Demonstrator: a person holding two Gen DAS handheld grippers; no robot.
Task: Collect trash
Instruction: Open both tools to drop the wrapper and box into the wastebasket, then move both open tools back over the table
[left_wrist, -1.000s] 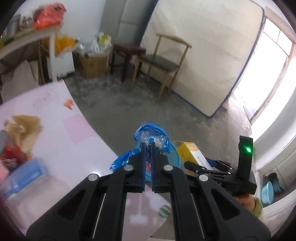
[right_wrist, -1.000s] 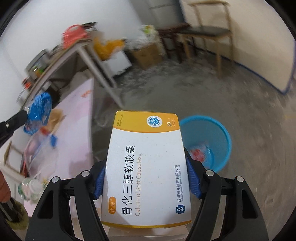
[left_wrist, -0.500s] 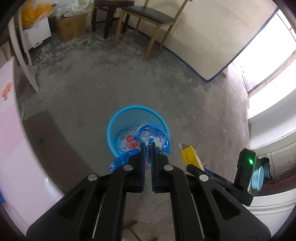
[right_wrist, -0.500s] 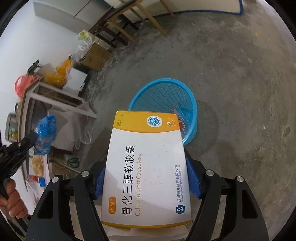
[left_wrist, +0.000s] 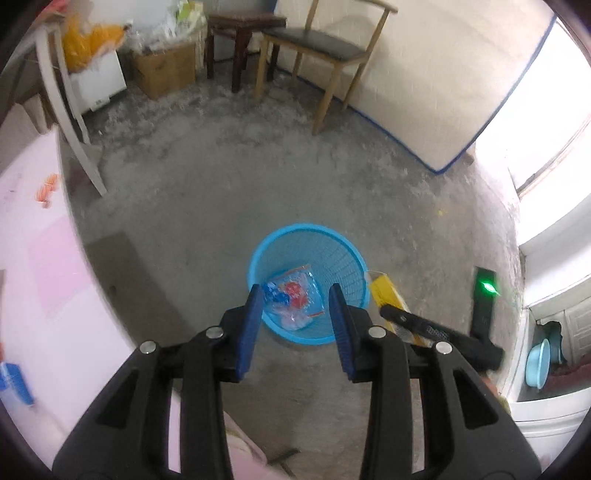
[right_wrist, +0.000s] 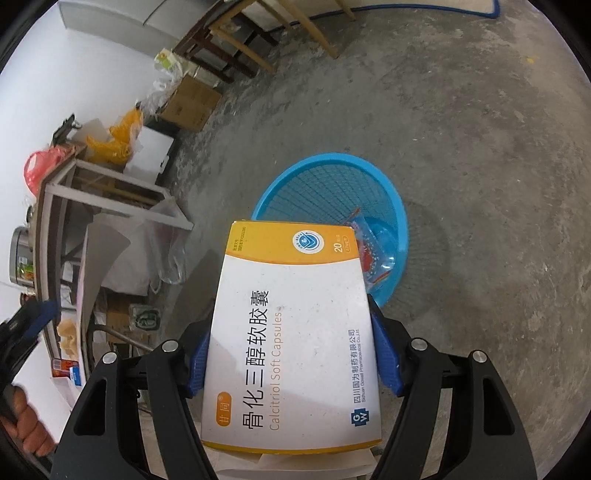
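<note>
Fingers of left gripper (left_wrist: 295, 321) just parted, nothing between them now; blue wrapper (left_wrist: 275, 295) already down in blue basket (left_wrist: 343, 251) on the floor, directly below and ahead of the tips. Further right, right gripper (right_wrist: 291, 354) clamped across the short width of medicine box (right_wrist: 295, 332), long axis running out along the fingers toward the basket. Box's far end overlapping the near rim; basket beyond and a little right. Likely needs a short push forward before release.

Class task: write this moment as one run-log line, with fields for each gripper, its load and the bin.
left gripper: open, jaws just opened, empty | right gripper: shut on medicine box | blue basket: holds wrappers
</note>
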